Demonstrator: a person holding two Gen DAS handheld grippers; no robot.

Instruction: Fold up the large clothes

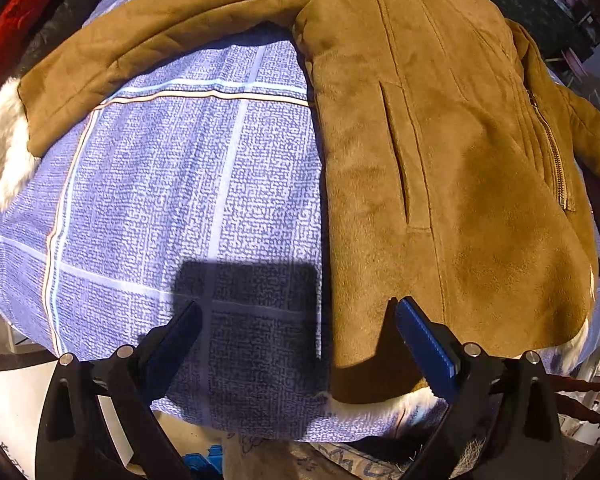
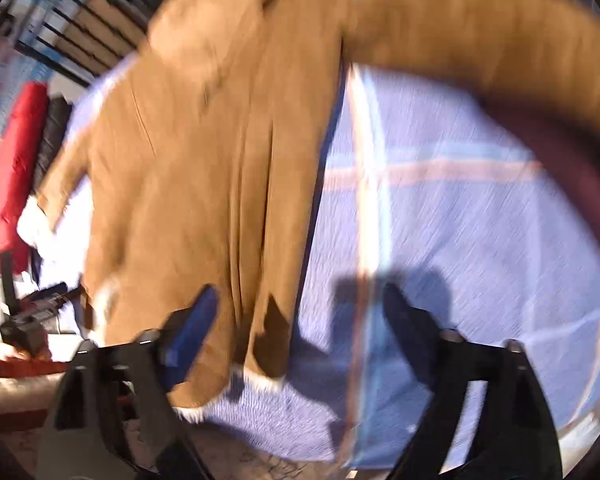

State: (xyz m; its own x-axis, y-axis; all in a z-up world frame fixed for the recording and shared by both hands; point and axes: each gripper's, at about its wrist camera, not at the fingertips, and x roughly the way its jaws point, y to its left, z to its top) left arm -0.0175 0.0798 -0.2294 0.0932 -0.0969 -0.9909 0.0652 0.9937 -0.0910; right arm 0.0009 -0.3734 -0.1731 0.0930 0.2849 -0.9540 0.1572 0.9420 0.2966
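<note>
Your left gripper hangs wide open and empty over the blue checked bedsheet, its right finger at the hem of the tan suede coat. Your right gripper, equally wide and empty, straddles that hem; the coat lies flat toward twelve o'clock, its fur-cuffed sleeve stretching to nine o'clock.

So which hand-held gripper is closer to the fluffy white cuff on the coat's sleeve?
Left, probably. The left hand-held gripper is open at the coat's hem, with the cuff far to its left. The right hand-held gripper, also open at the hem, sees that cuff farther off, blurred.
</note>
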